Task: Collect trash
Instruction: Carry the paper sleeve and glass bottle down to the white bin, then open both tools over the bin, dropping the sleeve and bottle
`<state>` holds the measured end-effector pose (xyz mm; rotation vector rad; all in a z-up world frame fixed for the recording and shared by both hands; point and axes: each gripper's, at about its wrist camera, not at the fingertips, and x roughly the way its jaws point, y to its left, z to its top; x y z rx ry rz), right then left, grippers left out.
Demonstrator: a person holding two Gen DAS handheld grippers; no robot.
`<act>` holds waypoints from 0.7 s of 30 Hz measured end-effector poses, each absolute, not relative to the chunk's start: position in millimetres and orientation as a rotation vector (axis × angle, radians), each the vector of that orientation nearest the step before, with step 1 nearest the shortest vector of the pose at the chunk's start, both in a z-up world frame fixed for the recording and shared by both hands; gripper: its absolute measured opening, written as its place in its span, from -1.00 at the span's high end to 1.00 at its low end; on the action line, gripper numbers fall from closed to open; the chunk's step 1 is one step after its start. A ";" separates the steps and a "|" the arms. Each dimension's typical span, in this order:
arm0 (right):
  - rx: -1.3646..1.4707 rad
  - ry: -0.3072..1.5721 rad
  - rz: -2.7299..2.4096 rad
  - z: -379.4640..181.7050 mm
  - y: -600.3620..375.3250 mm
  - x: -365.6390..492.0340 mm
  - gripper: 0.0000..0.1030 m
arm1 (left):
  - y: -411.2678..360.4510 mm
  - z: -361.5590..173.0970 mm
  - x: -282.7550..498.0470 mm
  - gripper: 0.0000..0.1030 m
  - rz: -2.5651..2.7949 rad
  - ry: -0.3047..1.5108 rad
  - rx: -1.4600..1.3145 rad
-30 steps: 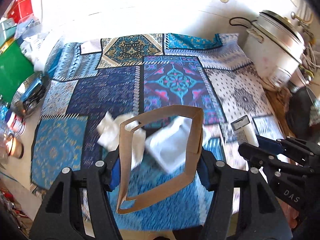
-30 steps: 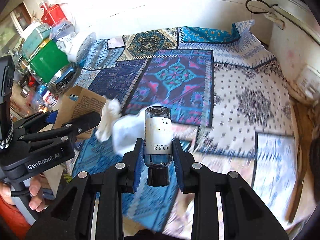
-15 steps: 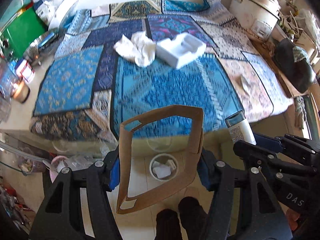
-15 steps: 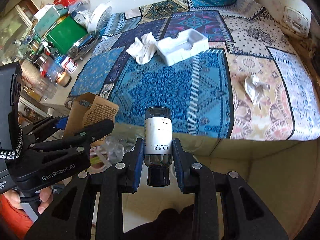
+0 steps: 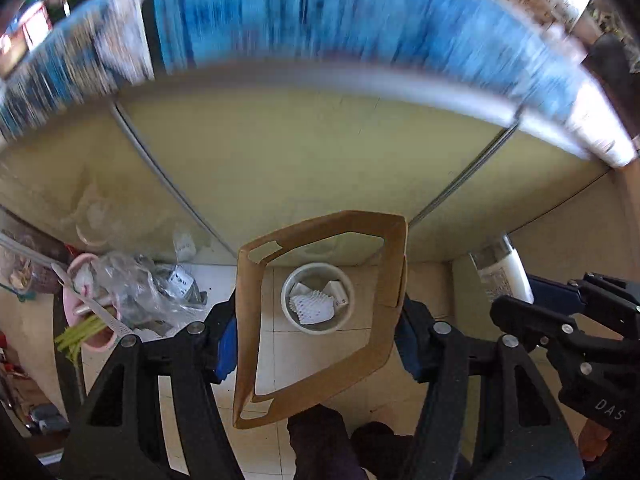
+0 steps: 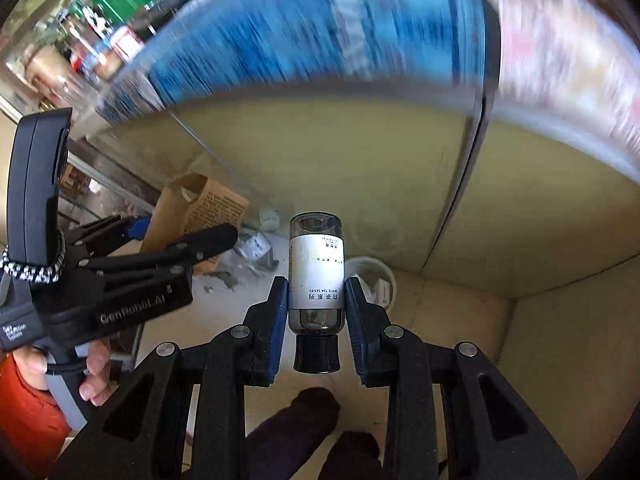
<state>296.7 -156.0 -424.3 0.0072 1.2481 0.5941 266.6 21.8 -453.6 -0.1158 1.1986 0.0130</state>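
A yellowish cupboard front (image 5: pixel 320 152) fills the view, w/ a blurry blue cloth (image 5: pixel 320 12) hanging over its top edge. Below is a pale tile floor (image 5: pixel 280 360). On it stands a small white bin (image 5: pixel 317 298) w/ white scraps inside.

The left tongs (image 5: pixel 316 344) squeeze a flat brown box (image 5: pixel 320 312), open at both ends, right above the bin. The bin shows thru the box.

The right tongs (image 6: pixel 316 312) pinch a dark bottle (image 6: pixel 316 276) w/ a white label, cap toward the camera. It hangs near the bin, a bit to the side.

Left of the bin: a clear bag (image 5: pixel 152 292) & a pink bowl (image 5: pixel 90 320). Dark feet (image 6: pixel 296 428) show at the bottom.
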 end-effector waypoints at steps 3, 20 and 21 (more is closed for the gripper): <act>0.015 1.291 0.585 -499.1 -159.8 300.5 0.49 | 25.4 -526.0 270.3 -0.20 0.018 1.234 -0.153; 0.142 1.305 0.554 -806.7 -115.0 357.1 0.49 | 46.3 -855.6 306.8 -0.20 -0.061 1.326 -0.174; 0.137 1.302 0.553 -811.7 -112.1 357.8 0.49 | 46.6 -862.6 307.6 -0.20 -0.065 1.326 -0.173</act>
